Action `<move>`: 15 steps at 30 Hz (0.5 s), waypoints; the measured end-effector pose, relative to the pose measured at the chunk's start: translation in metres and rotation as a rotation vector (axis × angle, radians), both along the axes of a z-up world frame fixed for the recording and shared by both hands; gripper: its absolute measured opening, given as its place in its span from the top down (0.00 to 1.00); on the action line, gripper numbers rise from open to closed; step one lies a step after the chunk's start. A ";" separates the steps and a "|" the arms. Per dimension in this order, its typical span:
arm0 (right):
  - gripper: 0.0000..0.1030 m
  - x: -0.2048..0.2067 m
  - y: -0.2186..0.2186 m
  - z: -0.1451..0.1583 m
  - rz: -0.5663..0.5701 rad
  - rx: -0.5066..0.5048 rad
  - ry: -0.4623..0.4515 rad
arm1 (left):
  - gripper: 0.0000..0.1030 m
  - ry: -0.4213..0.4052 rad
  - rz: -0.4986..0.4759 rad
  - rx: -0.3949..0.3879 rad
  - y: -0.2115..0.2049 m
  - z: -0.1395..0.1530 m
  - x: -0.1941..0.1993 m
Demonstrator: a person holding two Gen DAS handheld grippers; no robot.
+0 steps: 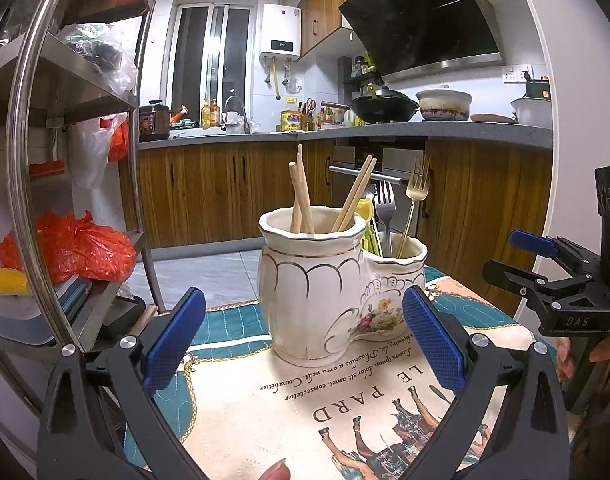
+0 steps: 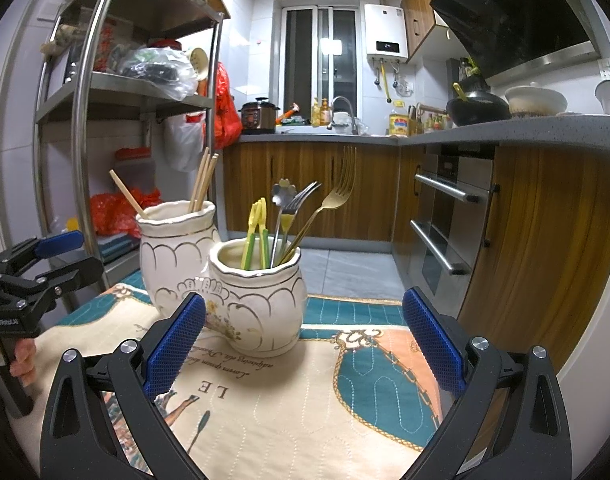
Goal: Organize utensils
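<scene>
A white double ceramic holder [image 1: 317,288] stands on a printed cloth [image 1: 265,420]. Its taller pot [image 2: 173,252] holds several wooden chopsticks [image 1: 301,196]. Its shorter pot [image 2: 261,296] holds a gold fork [image 2: 333,200], a silver fork [image 2: 297,200], a spoon and yellow-green plastic picks [image 2: 257,232]. My left gripper [image 1: 305,344] is open and empty, just in front of the taller pot. My right gripper [image 2: 305,344] is open and empty, in front of the shorter pot. Each gripper also shows at the edge of the other's view.
A steel shelf rack [image 2: 89,120] with bags stands left of the table. Wooden cabinets and an oven [image 2: 445,220] line the far side under a grey counter [image 2: 505,128] with pots. The cloth's far edge [image 2: 345,300] drops to a tiled floor.
</scene>
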State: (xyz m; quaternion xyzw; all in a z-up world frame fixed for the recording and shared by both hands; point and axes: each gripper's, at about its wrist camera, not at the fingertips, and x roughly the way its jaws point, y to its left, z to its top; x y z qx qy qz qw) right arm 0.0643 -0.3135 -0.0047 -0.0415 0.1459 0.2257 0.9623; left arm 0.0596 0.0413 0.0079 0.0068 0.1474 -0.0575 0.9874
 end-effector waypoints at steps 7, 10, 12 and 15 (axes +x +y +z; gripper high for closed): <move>0.05 0.000 0.000 0.000 0.000 0.000 0.000 | 0.06 0.001 0.000 -0.002 -0.001 0.000 -0.001; 0.05 0.000 0.000 0.000 -0.001 0.000 0.000 | 0.06 0.001 0.000 -0.003 0.000 0.000 -0.001; 0.05 0.000 0.000 0.000 0.000 0.000 0.000 | 0.06 0.001 0.000 -0.002 -0.001 0.000 -0.001; 0.05 0.000 0.000 0.000 -0.001 -0.001 0.001 | 0.06 0.001 0.000 -0.001 -0.001 0.000 -0.001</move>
